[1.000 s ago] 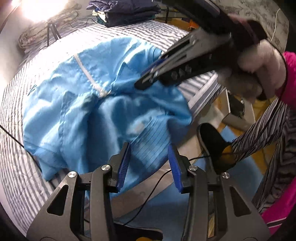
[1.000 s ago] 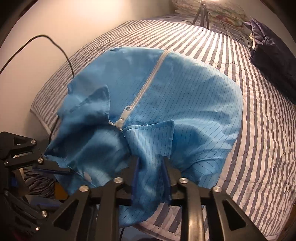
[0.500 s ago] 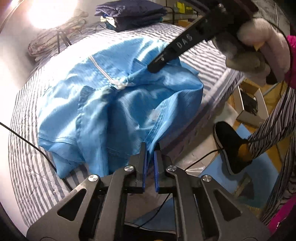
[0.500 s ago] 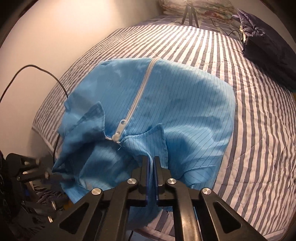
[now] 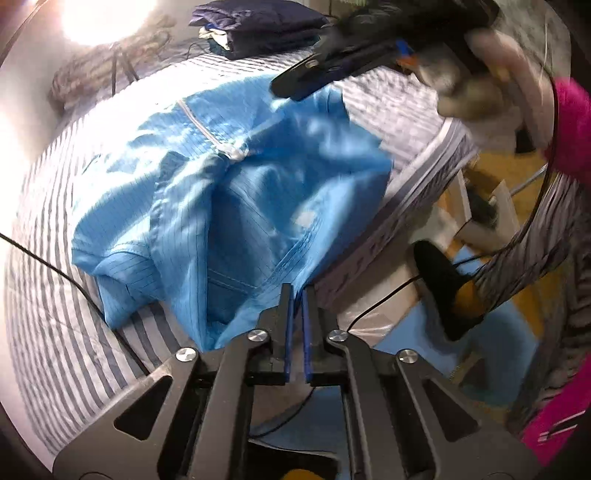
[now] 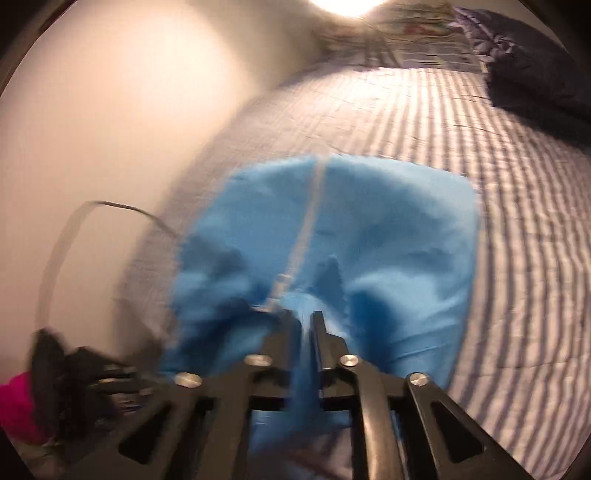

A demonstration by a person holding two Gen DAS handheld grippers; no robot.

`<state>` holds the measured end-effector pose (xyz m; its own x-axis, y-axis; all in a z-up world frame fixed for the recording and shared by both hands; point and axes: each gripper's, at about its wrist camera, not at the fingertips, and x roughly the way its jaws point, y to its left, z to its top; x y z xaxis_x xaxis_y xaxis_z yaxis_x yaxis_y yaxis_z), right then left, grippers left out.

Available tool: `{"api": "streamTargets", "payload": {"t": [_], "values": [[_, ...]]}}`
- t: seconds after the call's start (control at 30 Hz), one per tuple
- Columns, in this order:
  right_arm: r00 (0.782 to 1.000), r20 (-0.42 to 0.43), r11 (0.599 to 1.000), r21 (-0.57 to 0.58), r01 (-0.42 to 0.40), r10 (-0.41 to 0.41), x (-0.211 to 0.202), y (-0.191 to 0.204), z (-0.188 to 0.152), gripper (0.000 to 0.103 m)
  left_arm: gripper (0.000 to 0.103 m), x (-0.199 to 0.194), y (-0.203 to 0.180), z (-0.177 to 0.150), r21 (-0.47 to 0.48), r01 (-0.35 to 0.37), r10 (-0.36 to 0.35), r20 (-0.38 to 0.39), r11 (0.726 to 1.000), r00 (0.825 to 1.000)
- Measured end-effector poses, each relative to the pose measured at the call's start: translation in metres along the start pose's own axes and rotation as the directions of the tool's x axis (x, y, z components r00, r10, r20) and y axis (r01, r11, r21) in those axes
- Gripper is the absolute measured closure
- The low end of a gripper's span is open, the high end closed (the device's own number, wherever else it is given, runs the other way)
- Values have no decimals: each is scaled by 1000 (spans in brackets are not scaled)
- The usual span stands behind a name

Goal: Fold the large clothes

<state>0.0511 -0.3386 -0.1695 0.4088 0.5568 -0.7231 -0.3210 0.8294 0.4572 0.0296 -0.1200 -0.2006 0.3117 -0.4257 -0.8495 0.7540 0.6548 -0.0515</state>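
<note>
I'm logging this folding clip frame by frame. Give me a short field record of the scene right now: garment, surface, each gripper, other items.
garment: blue zip-front garment, rumpled, partly hanging over the bed edge
surface: striped bedspread
left gripper: shut on the garment's near edge
right gripper: shut on blue fabric; view motion-blurred
zipper: white, running up the front
other items: folded dark clothes at the far end; black cable across the bedspread

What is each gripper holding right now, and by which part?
Both grip the blue zip-front garment. The left gripper pinches a stitched edge hanging off the bed; the right gripper clamps fabric beside the zipper's near end.
</note>
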Motion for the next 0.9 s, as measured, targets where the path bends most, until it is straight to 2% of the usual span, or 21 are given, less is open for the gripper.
{"api": "streamTargets", "payload": {"t": [0.07, 0.13, 0.27, 0.33, 0.4, 0.47, 0.5, 0.57, 0.63, 0.73, 0.8, 0.83, 0.9], "values": [[999, 31, 1000, -3, 26, -26, -11, -2, -2, 73, 79, -16, 14, 5, -87, 80, -77, 35, 993, 996], [998, 42, 999, 16, 44, -44, -13, -8, -4, 75, 70, -31, 31, 10, -153, 110, -97, 90, 982, 991], [999, -1, 997, 53, 55, -55, 7, -18, -15, 78, 70, -38, 69, 21, -270, 97, -60, 142, 958, 988], [996, -79, 999, -2, 52, -52, 30, -9, -28, 78, 70, -31, 87, 24, -327, 82, -39, 138, 941, 990], [983, -153, 987, -140, 84, -105, 50, 12, -43, 78, 70, -21, 102, 25, -371, 70, -23, 128, 926, 991], [976, -162, 968, -229, 104, -143, 54, 25, -49, 78, 70, -10, 116, 25, -403, 33, 9, 102, 915, 995], [978, -164, 969, -228, 92, -132, 52, 27, -49, 78, 70, -4, 125, 25, -428, 27, 13, 92, 903, 996], [986, -141, 981, -186, 58, -85, 39, 22, -42, 77, 70, 2, 142, 24, -478, 26, 18, 88, 878, 996], [996, -75, 990, -135, 46, -56, 19, 10, -31, 71, 70, 1, 162, 24, -536, 29, 31, 102, 844, 994], [997, 44, 998, -28, 63, -62, -5, -18, -17, 66, 70, -2, 192, 19, -628, 78, 19, 146, 774, 989], [994, 82, 996, 50, 69, -73, -9, -40, -9, 64, 70, 1, 206, 18, -656, 95, 10, 155, 749, 988], [992, 87, 994, 75, 84, -90, -7, -48, -7, 64, 70, 5, 210, 17, -660, 95, 5, 148, 745, 989], [987, 59, 987, 72, 142, -147, 6, -54, -7, 65, 69, 18, 215, 13, -652, 35, 26, 83, 757, 996]]}}
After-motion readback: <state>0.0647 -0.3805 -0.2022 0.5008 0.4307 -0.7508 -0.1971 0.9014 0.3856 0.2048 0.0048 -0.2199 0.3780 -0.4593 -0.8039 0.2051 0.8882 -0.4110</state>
